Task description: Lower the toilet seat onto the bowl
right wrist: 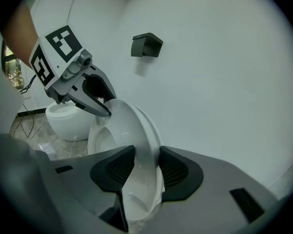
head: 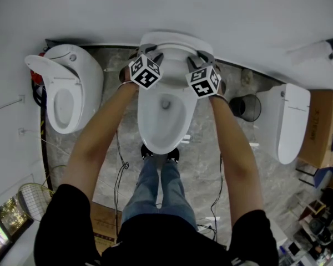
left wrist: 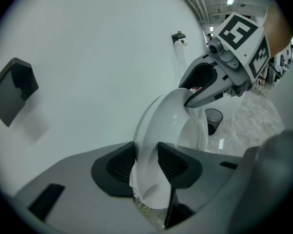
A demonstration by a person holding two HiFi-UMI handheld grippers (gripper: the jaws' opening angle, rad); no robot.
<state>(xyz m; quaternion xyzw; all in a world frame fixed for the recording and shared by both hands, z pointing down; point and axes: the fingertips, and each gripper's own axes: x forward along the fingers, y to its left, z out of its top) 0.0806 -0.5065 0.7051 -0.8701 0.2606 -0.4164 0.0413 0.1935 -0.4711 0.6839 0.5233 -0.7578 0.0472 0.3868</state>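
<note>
Tool at left: left gripper (left wrist: pixel 146 162) is drawn narrow, its pads clamped on the left edge of the toilet seat (left wrist: pixel 171 121).
Middle: toilet seat stands upright at the back of the bowl (head: pixel 150 133), not yet lowered.
Tool at right: right gripper (right wrist: pixel 146 167) is likewise narrow and pinches the seat's right edge.
Risk, slip: glossy plastic could slide from the pads while tipping, so the seat slams down.
Risk, twist: one hand leading would strain the hinge.
</note>
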